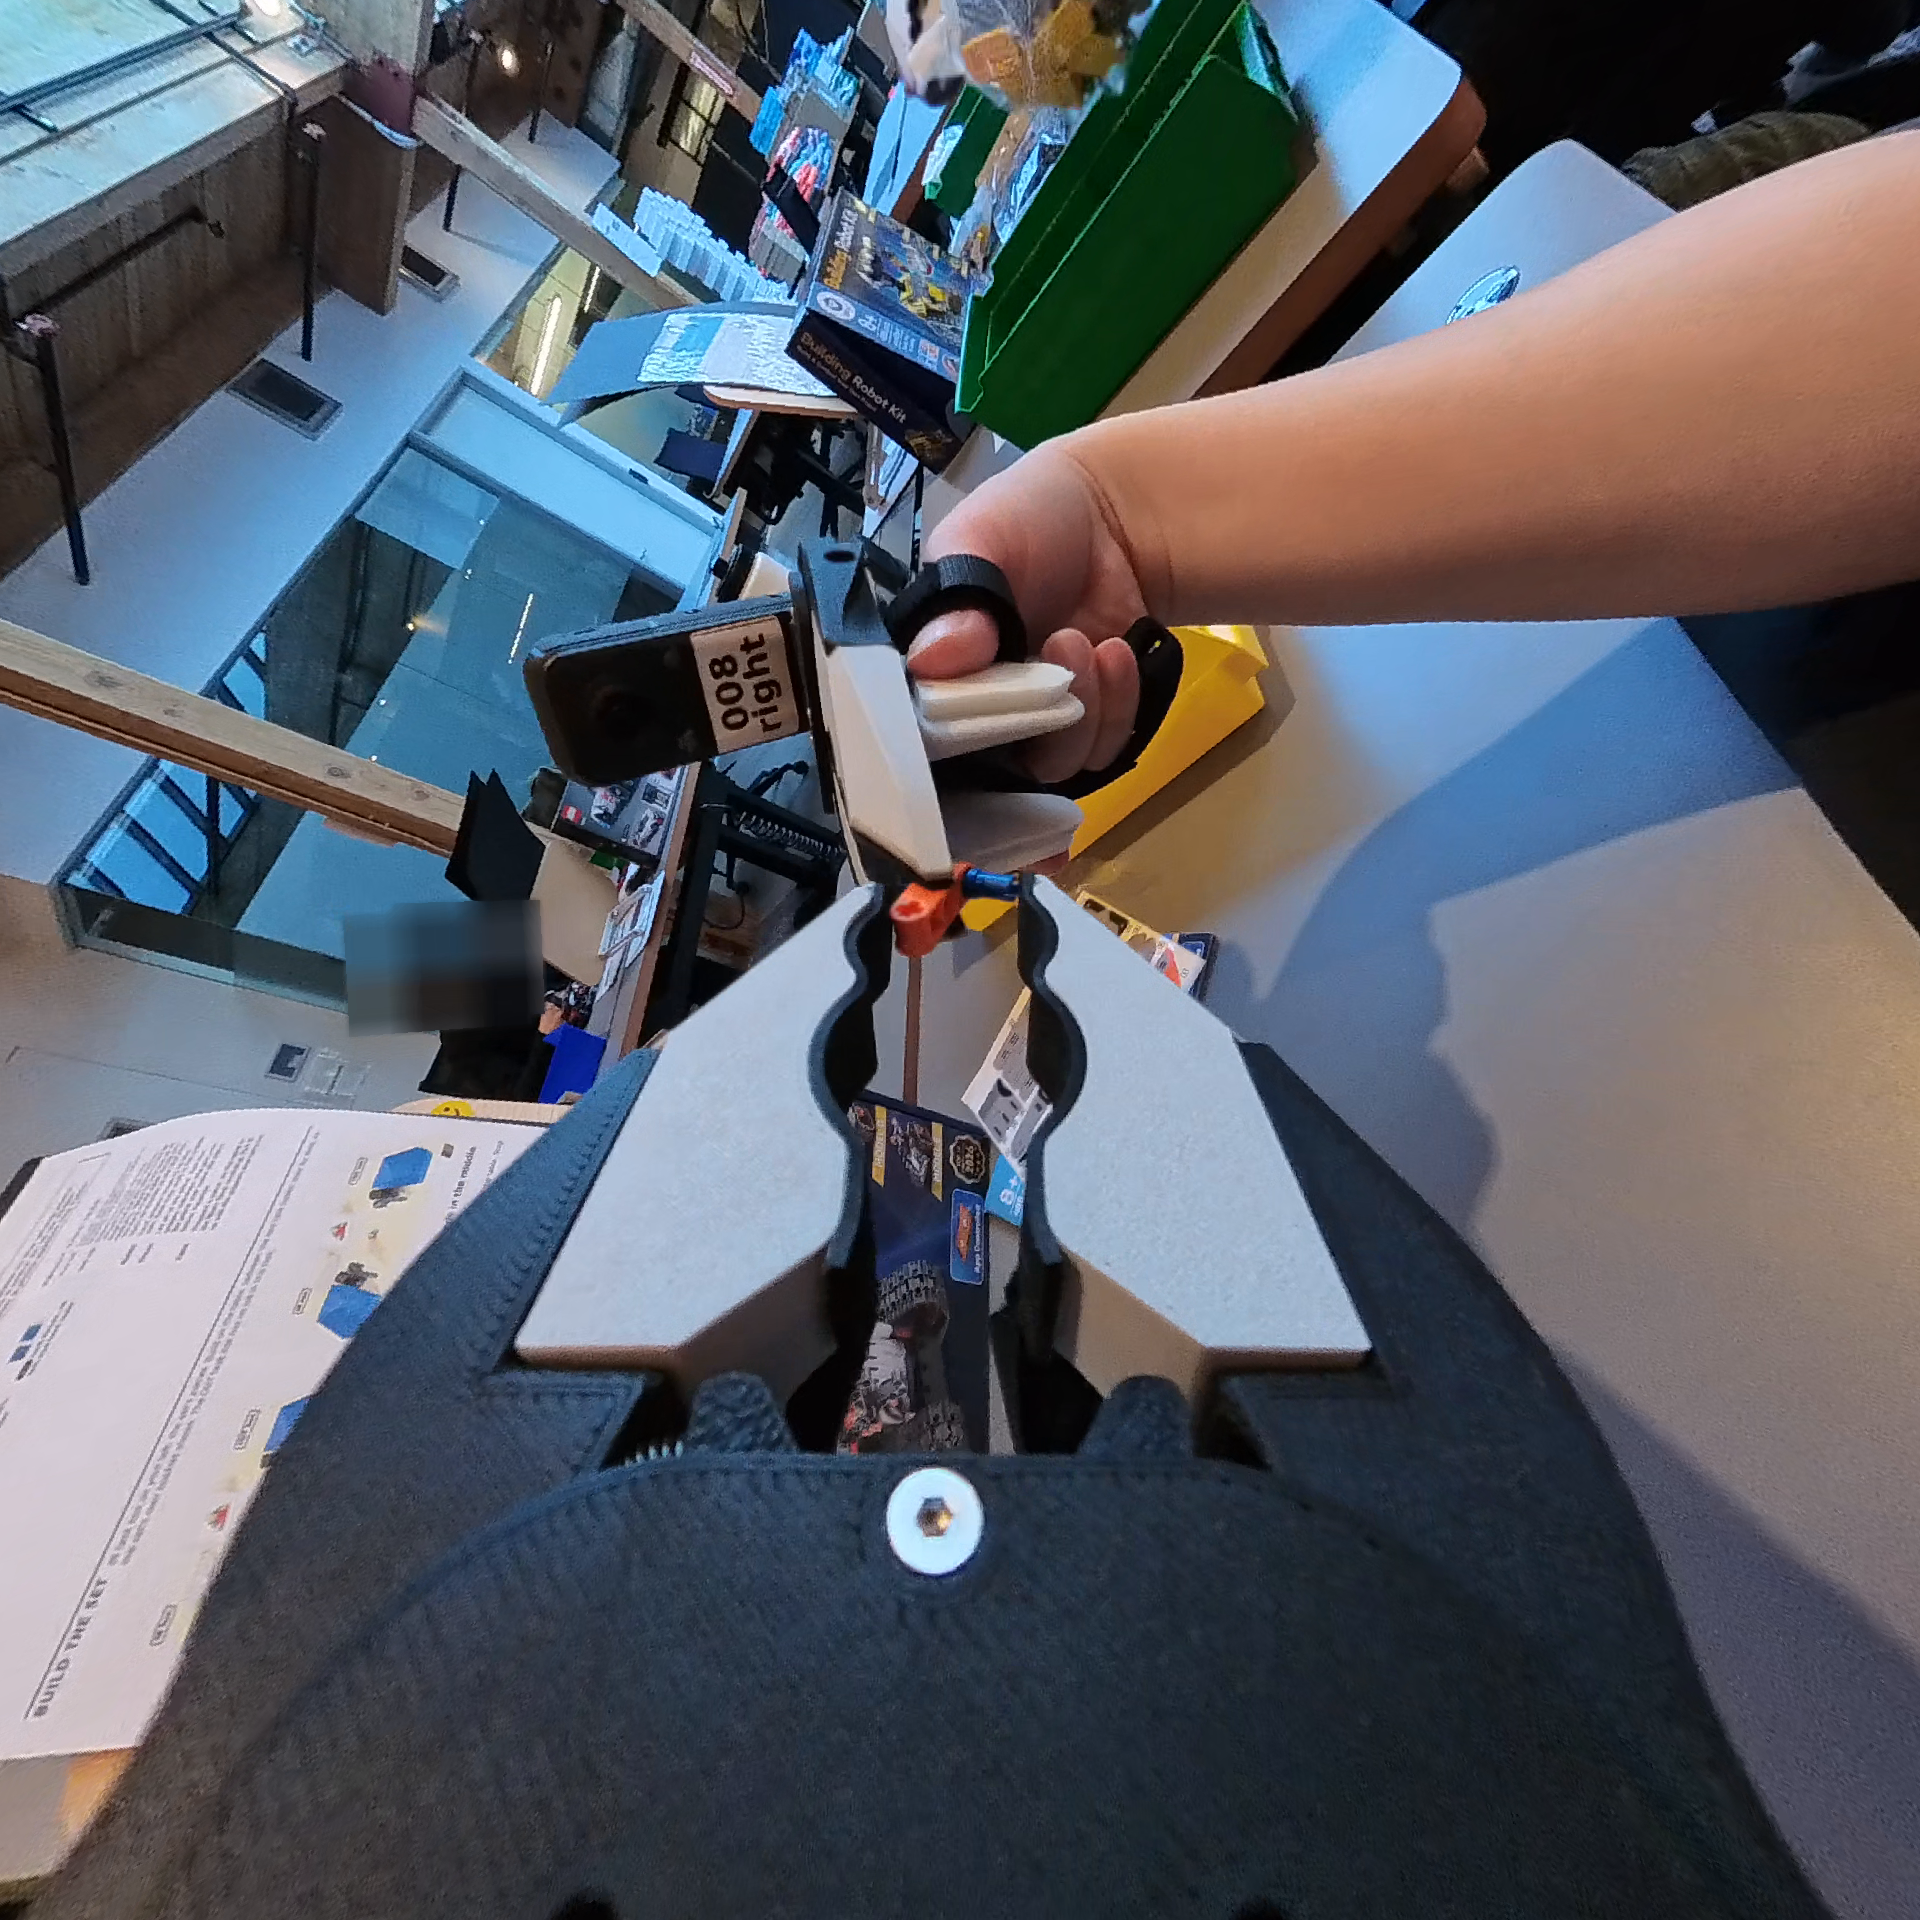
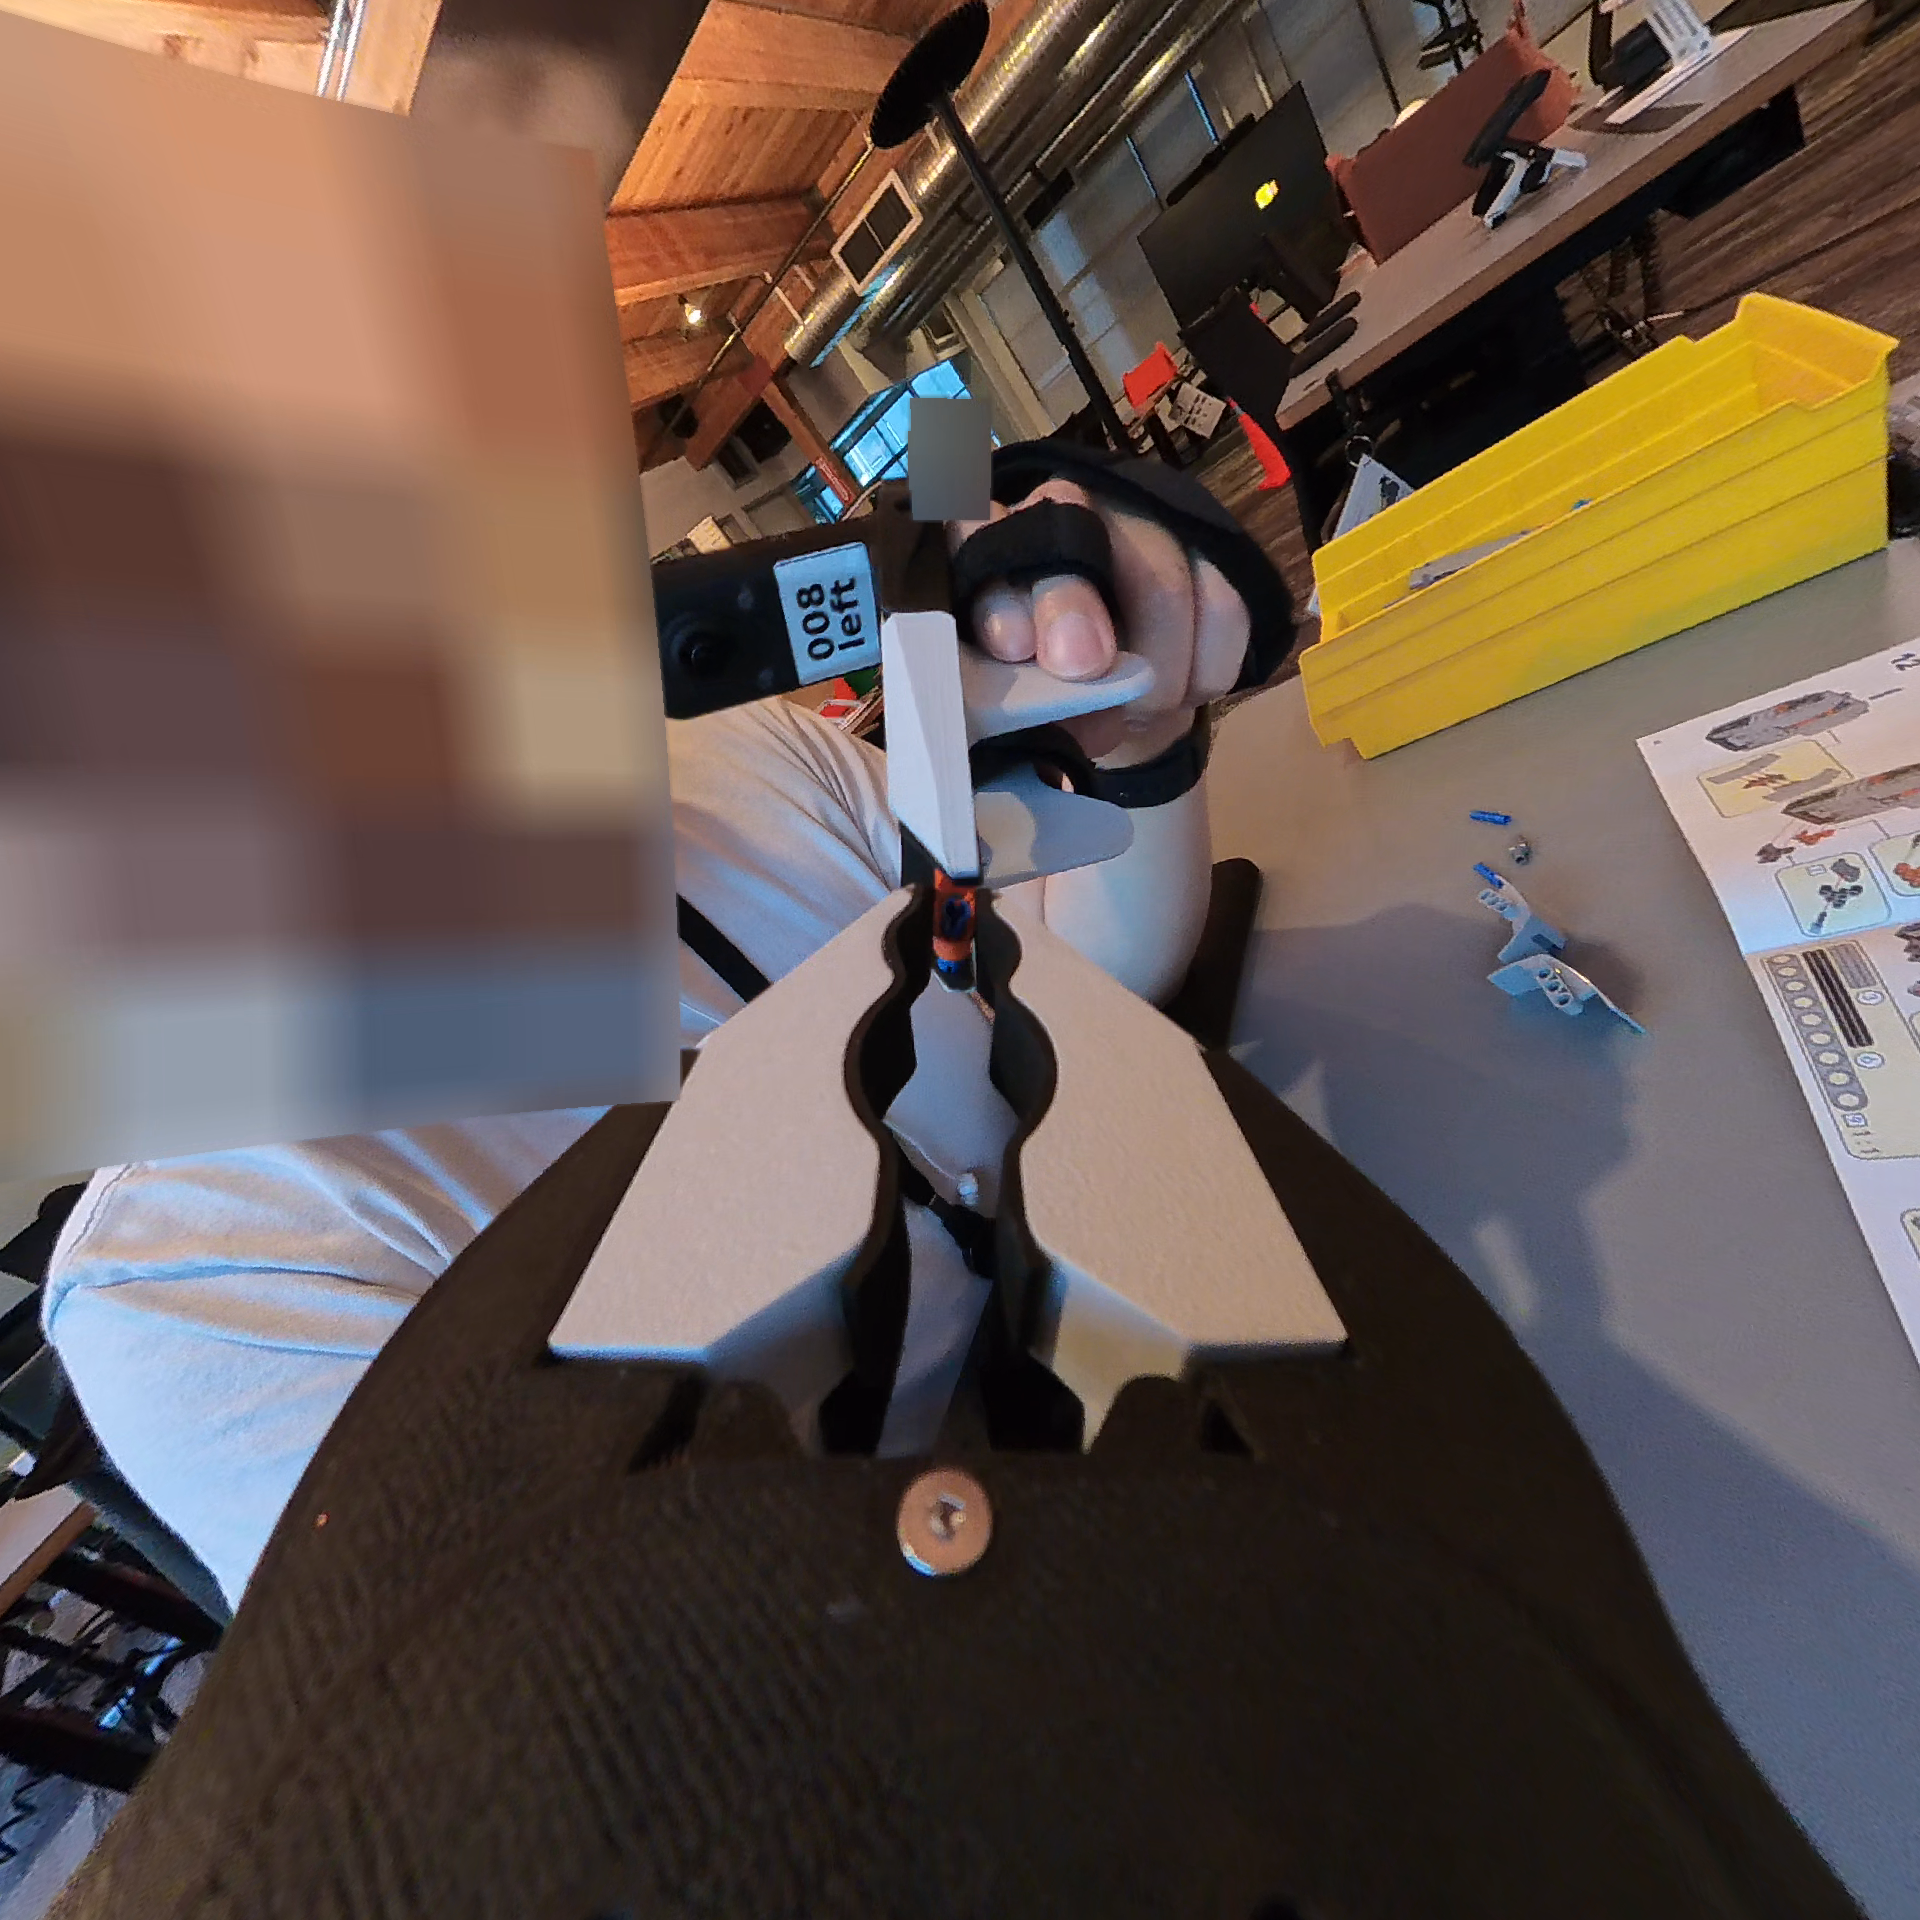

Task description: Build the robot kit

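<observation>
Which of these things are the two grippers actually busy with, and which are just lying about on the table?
In hand: orange piece with blue pin, pinched by the left gripper; right gripper straddling it, grip unclear.
Lying about: yellow bin, instruction sheet, loose grey pieces, green bins, kit box.

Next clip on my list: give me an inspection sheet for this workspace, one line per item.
Surface: grey table, mostly bare.
Job's things: small orange piece with a blue pin, held above the table.
Clutter: yellow bin, green bin, instruction sheet, printed page, kit box, loose grey parts.
Grippers: left gripper and right gripper meet tip to tip, both closed on the orange piece.
Cables: nothing seen.
Surroundings: open workshop, other desks, a monitor.
</observation>
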Motion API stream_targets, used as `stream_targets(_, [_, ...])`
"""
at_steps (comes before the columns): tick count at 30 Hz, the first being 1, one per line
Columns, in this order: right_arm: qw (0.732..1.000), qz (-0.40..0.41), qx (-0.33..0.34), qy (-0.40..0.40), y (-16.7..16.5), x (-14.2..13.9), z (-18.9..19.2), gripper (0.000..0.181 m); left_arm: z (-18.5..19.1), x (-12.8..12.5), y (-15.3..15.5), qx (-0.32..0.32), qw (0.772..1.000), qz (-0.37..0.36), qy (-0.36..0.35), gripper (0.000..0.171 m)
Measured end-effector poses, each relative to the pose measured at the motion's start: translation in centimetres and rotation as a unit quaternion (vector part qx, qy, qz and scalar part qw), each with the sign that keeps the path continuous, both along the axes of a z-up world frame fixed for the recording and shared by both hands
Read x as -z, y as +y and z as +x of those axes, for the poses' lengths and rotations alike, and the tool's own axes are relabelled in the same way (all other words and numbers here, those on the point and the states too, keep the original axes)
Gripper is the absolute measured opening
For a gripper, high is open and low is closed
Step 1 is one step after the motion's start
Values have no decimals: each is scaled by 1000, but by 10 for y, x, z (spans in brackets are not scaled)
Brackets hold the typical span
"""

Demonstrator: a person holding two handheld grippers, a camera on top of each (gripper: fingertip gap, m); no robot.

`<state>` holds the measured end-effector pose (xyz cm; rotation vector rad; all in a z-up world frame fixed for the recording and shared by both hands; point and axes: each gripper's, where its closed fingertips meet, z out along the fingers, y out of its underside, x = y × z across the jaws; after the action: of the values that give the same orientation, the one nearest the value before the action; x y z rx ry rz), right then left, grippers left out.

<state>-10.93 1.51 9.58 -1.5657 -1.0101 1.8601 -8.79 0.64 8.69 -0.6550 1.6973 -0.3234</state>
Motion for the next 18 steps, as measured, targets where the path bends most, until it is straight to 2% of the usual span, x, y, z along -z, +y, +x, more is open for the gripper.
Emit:
stream_targets(4, [1000,-5,16,5,6,-1,0,5,0,-1,6,-13,1000,27,-7,21])
stream_targets(8, [999,1,36,33,14,-13,-4,6,-4,-13,14,-25,998,46,-41,21])
stream_targets(18, [995,25,73,65,20,-31,-14,8,-17,-33,22,-35,995,34,-90,20])
